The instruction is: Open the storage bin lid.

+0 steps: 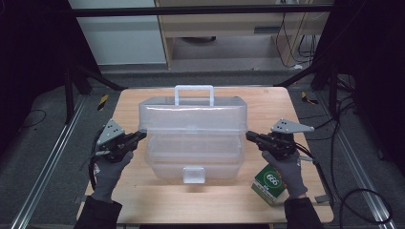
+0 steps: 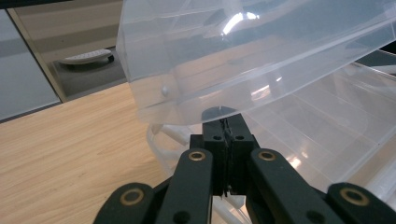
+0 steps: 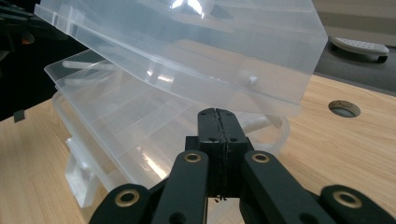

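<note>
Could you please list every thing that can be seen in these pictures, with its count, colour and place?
storage box: 1, clear plastic, middle of the table, front latch toward the person.
lid: 1, clear plastic with a handle on top, raised over the storage box, its two side edges at the gripper tips.
small carton: 1, green and white, on the table near its front right corner, below the right hand.
table: 1, light wood, under everything.
cabinet: 1, white, on the floor behind the table.
cables: several, dark and yellowish, on the floor at the back right.
left gripper: 1, black, jaws shut, tip at the lid's left edge.
right gripper: 1, black, jaws shut, tip at the lid's right edge.
gloved hands: 2, grey, holding the grippers.
</note>
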Tool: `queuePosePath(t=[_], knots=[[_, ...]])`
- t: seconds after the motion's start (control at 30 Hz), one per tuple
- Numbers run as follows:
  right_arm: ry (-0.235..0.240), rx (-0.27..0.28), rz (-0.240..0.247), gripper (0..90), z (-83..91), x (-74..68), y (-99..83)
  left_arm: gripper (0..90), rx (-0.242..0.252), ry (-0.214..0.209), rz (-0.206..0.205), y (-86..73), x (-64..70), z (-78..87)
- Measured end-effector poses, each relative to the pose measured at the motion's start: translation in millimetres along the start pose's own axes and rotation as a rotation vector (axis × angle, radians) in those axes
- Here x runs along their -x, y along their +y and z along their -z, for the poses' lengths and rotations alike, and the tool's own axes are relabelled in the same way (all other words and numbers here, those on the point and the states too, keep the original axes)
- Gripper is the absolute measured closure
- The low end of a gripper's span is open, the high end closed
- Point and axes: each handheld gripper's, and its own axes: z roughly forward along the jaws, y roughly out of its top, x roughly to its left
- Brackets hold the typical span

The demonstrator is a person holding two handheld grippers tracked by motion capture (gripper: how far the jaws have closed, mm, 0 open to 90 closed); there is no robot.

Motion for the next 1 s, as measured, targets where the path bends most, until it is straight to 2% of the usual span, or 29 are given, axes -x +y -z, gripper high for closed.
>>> queuePosePath(t=[0.3,0.43,0.5,0.67,0.77,0.87,1.0], knots=[[0.001,-0.005,0.003,90.0,-0.3,-0.9,-0.6,88.2,-0.01,0.01,-0.007,-1.6,0.9,-0.3],[0.0,-0.013,0.003,90.0,-0.9,-1.6,-1.1,83.0,-0.029,0.049,0.003,-6.9,1.9,3.5],[0.001,-0.019,0.005,90.0,-1.5,-2.0,-1.4,79.1,-0.043,0.106,-0.017,-9.9,1.0,4.6],[0.0,-0.026,0.009,90.0,-2.4,-2.6,-1.6,68.6,-0.028,0.112,-0.012,-11.0,-1.5,-0.7],[0.005,-0.028,0.01,90.0,-3.3,-3.3,-1.2,66.0,-0.018,0.122,-0.014,-10.2,-0.4,-6.2],[0.009,-0.031,0.012,90.0,-4.1,-4.0,-1.0,61.9,-0.006,0.134,-0.033,-7.8,1.3,-10.9],[0.01,-0.033,0.01,90.0,-4.6,-4.4,-1.2,61.3,0.012,0.137,-0.038,-4.2,0.6,-13.2]])
